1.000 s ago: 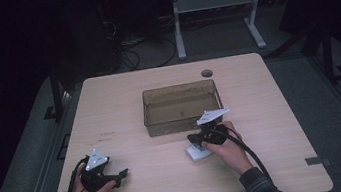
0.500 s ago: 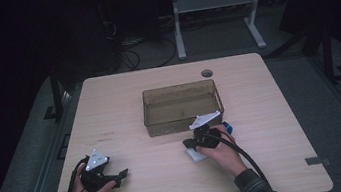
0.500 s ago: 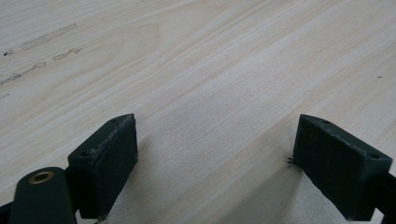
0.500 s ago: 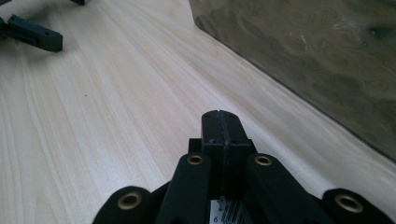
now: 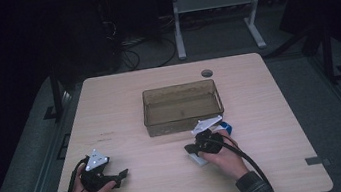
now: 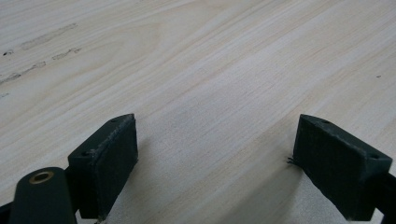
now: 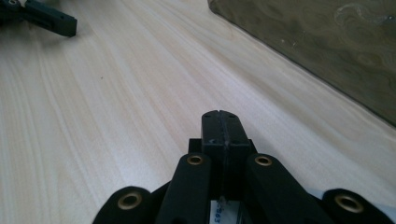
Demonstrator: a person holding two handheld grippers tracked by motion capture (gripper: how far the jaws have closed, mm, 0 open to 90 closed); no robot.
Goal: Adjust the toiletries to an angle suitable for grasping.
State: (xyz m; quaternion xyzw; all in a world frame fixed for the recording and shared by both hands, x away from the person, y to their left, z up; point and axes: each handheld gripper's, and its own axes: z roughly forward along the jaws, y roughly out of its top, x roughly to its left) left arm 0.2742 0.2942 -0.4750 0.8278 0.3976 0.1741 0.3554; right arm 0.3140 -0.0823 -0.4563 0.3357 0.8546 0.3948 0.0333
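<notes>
Resting low on the pale wooden counter (image 5: 125, 112), left hand-held gripper (image 5: 119, 175) near the front left corner, jaws spread wide over bare wood; right hand-held gripper (image 5: 189, 149) just in front of the clear brownish bin (image 5: 182, 107), jaws pressed together, lying over a small white item (image 5: 196, 159), grip on it unclear.
</notes>
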